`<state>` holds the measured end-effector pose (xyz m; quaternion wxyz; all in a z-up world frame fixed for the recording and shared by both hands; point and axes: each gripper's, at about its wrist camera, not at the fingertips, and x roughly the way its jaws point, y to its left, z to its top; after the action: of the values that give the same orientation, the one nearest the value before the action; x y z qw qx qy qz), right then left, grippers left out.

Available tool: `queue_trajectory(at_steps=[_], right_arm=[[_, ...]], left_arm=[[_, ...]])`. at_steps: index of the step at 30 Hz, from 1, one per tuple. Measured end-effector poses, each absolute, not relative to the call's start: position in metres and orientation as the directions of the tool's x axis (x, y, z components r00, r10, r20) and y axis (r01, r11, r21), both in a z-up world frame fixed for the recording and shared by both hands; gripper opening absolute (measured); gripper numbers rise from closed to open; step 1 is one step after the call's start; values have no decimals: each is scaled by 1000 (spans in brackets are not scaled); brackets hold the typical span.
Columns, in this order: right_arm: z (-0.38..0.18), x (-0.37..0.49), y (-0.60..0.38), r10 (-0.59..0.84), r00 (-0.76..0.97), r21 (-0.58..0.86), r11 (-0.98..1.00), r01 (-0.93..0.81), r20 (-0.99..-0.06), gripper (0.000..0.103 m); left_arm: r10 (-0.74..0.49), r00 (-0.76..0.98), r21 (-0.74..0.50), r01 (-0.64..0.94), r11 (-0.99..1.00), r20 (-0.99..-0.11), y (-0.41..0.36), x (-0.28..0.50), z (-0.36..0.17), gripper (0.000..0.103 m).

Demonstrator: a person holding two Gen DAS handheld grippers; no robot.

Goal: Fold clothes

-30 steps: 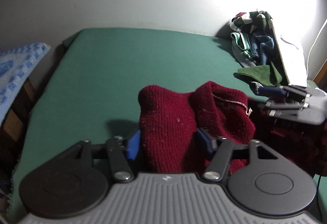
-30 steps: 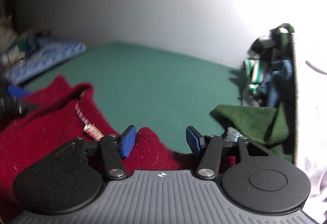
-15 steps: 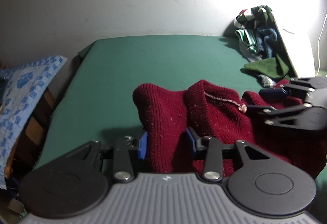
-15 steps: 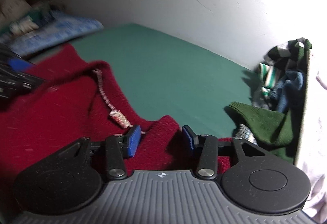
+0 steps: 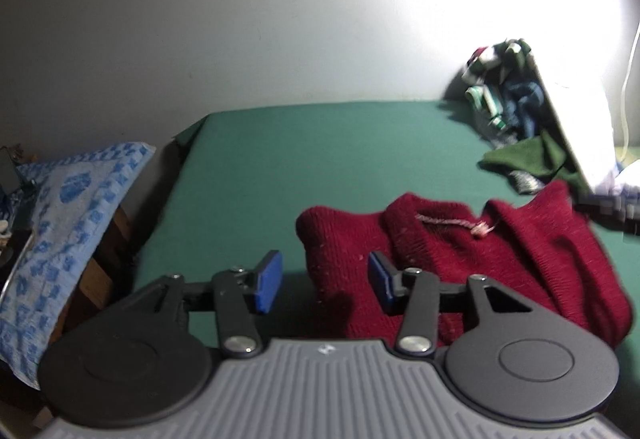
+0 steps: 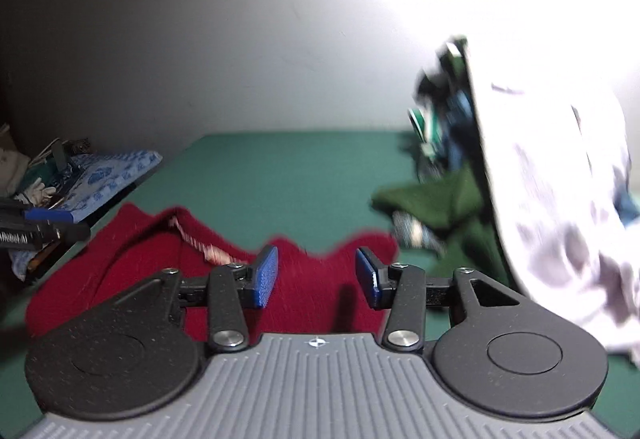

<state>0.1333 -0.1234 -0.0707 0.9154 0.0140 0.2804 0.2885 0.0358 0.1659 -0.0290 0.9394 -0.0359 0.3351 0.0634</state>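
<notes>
On the green bed [image 5: 320, 159] your red sweater [image 5: 520, 259] lies crumpled, near the front edge, collar side up with a little pinkish tag [image 5: 480, 227] showing at the neckline. From the right wrist view the same sweater [image 6: 140, 263] spreads out low and flat under your grippers, with its far edge wavy against the green.

Your left gripper [image 5: 325, 281] has its jaws wide, and nothing is pinched between the blue pads [image 5: 269, 281]. The sweater's left corner sits just past the right-hand pad, but it looks loose, not gripped. Your right gripper [image 6: 316, 277] is the same deal: jaws spread wide, hanging over the sweater's near edge with red knit visible in the gap, no grip on it. You can catch a blurry bit of the right gripper at the far right edge of the left view, and the left one pokes into the right view at far left.

Further out, a pile of clothes [image 5: 504, 91] sits against the wall at the bed's back right corner, with a dark green piece [image 5: 524, 155] spilling toward the sweater and a white bag-like thing [image 6: 560, 179] beside it, pretty washed out by the light. Off the bed's left side lies a blue patterned cloth [image 5: 72, 223].
</notes>
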Motion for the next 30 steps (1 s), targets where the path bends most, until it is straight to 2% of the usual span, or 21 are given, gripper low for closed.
queue_trajectory(at_steps=[4,7,8,10,11,12,13,15,18,19,21,23,26,28,29,30], right_arm=[[-83,143,-129,532,670,283,846,-452,-519,46],[-93,150,-132,529,664,351,848,-397,-528,55],[-96,153,-134,528,662,373,848,-377,-532,57],[-102,157,-136,527,658,416,845,-337,-538,57],[-105,160,-137,528,655,436,842,-319,-541,54],[-105,164,-134,539,643,443,835,-326,-544,34],[-101,164,-132,560,632,453,822,-344,-536,24],[-92,161,-131,615,614,493,780,-385,-495,20],[-89,165,-147,798,512,744,545,-386,-319,20],[-92,169,-147,797,509,765,538,-354,-325,20],[-102,179,-141,718,529,697,655,-292,-452,21],[-113,183,-132,644,546,594,747,-297,-536,21],[-109,177,-117,602,588,465,796,-388,-540,22],[-98,170,-108,560,621,361,828,-429,-548,31],[-92,166,-106,536,643,310,843,-439,-547,40],[-84,160,-106,508,684,263,860,-438,-523,40]], left_arm=[[7,768,-81,-76,994,-640,150,38,-28,50],[-15,746,-76,-49,996,-666,134,45,-40,52],[-14,735,-69,-45,997,-678,131,47,-46,57],[5,718,-46,-52,998,-696,126,50,-57,58],[9,716,-45,-56,997,-698,126,50,-60,58],[7,717,-50,-59,997,-697,127,49,-62,59],[5,718,-55,-60,997,-696,128,49,-63,59],[-1,718,-67,-64,996,-696,131,49,-63,62],[-12,716,-89,-70,994,-698,136,49,-64,64],[-10,716,-89,-73,993,-698,136,50,-65,65],[-7,714,-89,-77,993,-700,137,50,-66,66],[-3,713,-82,-76,994,-701,137,51,-67,67],[1,715,-76,-76,994,-700,138,52,-65,68],[-2,723,-86,-80,993,-691,141,50,-60,67],[-3,727,-91,-82,992,-687,143,50,-57,67],[-3,736,-94,-83,992,-677,144,49,-52,67]])
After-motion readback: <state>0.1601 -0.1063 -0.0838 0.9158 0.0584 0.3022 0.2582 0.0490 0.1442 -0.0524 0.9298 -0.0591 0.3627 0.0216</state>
